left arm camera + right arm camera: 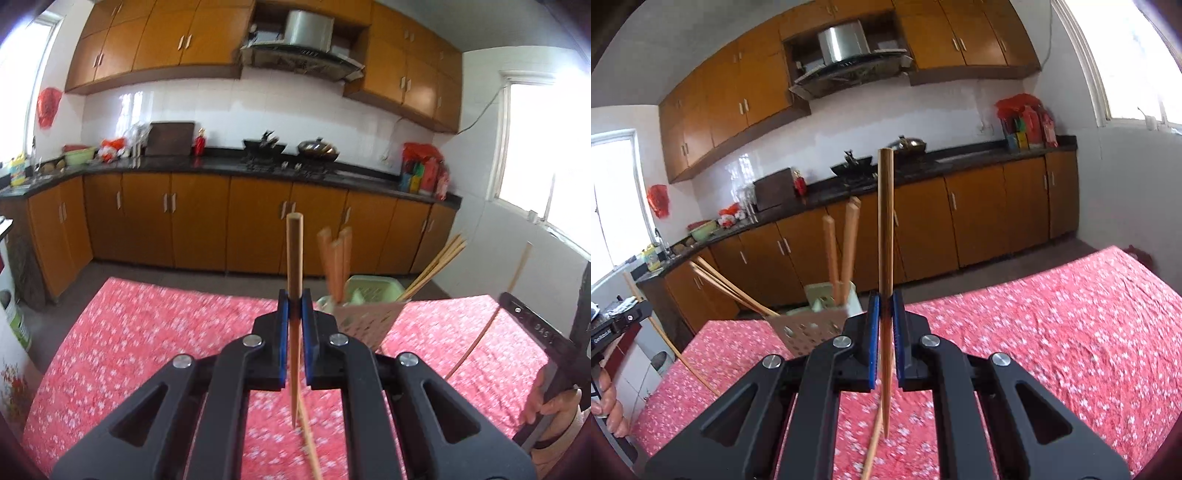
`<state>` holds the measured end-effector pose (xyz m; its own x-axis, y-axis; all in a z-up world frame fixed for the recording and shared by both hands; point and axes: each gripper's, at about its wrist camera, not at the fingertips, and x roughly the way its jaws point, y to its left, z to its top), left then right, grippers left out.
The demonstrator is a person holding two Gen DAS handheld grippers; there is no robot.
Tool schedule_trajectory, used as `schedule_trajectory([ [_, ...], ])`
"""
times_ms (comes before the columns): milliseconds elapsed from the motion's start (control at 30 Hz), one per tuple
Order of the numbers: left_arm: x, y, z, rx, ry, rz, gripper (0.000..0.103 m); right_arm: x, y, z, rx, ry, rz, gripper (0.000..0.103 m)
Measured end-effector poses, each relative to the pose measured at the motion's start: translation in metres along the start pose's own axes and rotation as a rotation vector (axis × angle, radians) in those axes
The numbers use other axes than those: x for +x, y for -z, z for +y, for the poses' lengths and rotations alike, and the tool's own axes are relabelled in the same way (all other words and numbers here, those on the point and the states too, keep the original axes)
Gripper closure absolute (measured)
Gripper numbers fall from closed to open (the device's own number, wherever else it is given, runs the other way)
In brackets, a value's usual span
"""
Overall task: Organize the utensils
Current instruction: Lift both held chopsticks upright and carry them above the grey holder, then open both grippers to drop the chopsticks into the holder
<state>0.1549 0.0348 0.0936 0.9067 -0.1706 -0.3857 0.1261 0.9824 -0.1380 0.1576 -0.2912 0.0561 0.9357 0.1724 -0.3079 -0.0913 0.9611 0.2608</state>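
Above the red cloth (147,332), a chopstick (294,266) is held upright, clamped in the left gripper (294,314); another (885,236) is clamped likewise in the right gripper (885,314). More chopsticks (334,258) are kept in the holder (365,321).

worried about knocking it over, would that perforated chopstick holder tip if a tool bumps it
Probably yes. The perforated holder looks like thin, light plastic, and several chopsticks stick out far above its rim, some leaning sideways, so it seems top-heavy. The floral cloth beneath may grip it, favouring a tip over a slide.

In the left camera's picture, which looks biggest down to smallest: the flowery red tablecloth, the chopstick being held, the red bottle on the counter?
1. Red floral tablecloth
2. Held chopstick, though nearness to the camera enlarges it
3. Red bottle
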Motion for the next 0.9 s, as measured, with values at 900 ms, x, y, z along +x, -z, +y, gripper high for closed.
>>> schedule_trajectory([
  [900,0.103,-0.088,-0.054,-0.068,0.017,-0.175,0.095,0.086,-0.053,0.054,-0.019,-0.045,-0.193,0.095],
])
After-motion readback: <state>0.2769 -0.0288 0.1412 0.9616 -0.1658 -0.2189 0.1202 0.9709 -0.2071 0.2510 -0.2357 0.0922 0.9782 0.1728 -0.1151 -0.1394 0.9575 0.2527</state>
